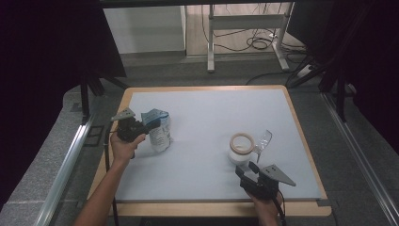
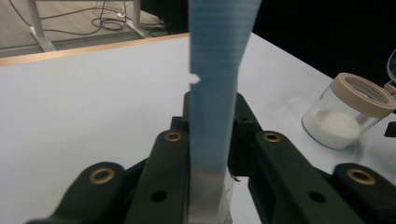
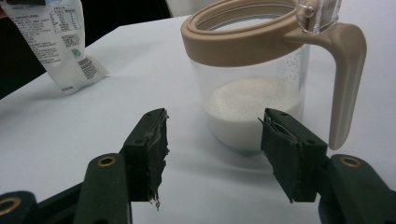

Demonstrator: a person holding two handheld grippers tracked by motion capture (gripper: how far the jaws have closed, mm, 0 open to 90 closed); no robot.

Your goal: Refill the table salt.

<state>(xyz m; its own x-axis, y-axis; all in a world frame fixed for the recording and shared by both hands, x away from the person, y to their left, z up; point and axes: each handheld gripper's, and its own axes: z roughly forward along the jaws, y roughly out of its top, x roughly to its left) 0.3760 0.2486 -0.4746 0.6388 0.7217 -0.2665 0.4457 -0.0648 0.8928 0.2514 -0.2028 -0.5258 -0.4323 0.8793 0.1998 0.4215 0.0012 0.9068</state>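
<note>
Black jaws of the left hand-held gripper (image 2: 210,154) are closed narrowly on the blue top edge of a bag (image 1: 159,129), long axis upright, at the surface's (image 1: 207,113) left. Right hand-held gripper (image 3: 212,149) is held half-open, empty, before the jar (image 3: 254,79).

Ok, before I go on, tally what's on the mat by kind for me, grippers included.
Bags: 1, the blue-topped bag of white powder, its top between the left gripper's jaws.
Jars: 1, the clear jar with a tan rim and handle, lid flipped open, white powder inside.
Grippers: 2, the left gripper at the bag, the right gripper open in front of the jar.
Total: 4.
</note>
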